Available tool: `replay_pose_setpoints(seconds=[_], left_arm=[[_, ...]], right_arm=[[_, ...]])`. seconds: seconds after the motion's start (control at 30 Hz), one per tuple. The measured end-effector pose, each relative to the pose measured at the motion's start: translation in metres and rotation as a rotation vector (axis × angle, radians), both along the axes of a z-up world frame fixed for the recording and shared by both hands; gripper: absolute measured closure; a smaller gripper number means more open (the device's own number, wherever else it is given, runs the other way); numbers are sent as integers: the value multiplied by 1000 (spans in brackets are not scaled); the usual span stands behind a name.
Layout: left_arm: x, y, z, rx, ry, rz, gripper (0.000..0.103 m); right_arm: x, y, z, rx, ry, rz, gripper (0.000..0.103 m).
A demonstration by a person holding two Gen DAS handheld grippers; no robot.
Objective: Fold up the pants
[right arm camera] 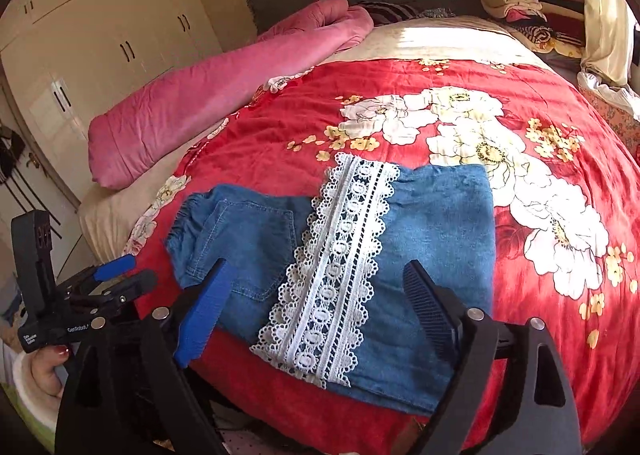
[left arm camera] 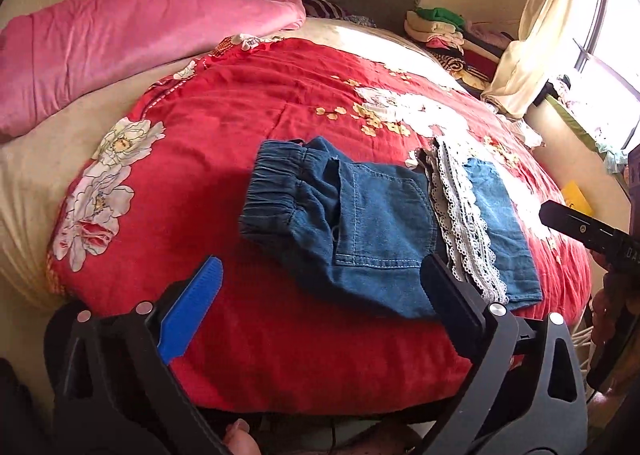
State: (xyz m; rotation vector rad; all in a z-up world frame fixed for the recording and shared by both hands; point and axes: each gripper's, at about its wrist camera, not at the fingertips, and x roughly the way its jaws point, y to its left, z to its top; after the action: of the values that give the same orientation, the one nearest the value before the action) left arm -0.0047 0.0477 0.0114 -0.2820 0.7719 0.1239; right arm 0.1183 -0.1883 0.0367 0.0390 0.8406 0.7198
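Hiding pants (left arm camera: 384,231) near hem: left claw (left arm camera: 320,279); both claws wide open, empty.

A pair of blue denim pants (left arm camera: 372,215) lies folded into a compact, roughly rectangular bundle on a red floral bedspread (left arm camera: 240,127), in the lower middle of both views. The gathered elastic waistband (left arm camera: 272,191) sits at the left end of the bundle, slightly bunched and rumpled. A patch pocket (left arm camera: 380,215) with pale stitching faces up beside it. A band of white lace trim (right arm camera: 340,255) runs across the bundle from its far edge to its near edge, right of the pocket. Right of the lace, a lighter, smoother denim panel (right arm camera: 440,223) lies flat. Nothing touches the pants.
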Motion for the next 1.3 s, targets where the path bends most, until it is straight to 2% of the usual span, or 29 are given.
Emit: replay_pose_setpoints(seconds=[0.3,0.73,0.93,1.03,1.3], left_arm=[[0,14,-4,1,4,31,10],[6,36,-31,-56,36,58,10],[12,37,-44,-113,44,35,10],[15,40,-50,-169,42,31,10],[24,44,-63,-235,47,26,10]], right_arm=[[9,23,9,-24,-27,36,9],[26,86,7,-65,-33,149,8],[39,125,-1,-89,-10,244,8],[46,144,-5,-99,9,288,7],[68,194,-25,-144,121,400,7]])
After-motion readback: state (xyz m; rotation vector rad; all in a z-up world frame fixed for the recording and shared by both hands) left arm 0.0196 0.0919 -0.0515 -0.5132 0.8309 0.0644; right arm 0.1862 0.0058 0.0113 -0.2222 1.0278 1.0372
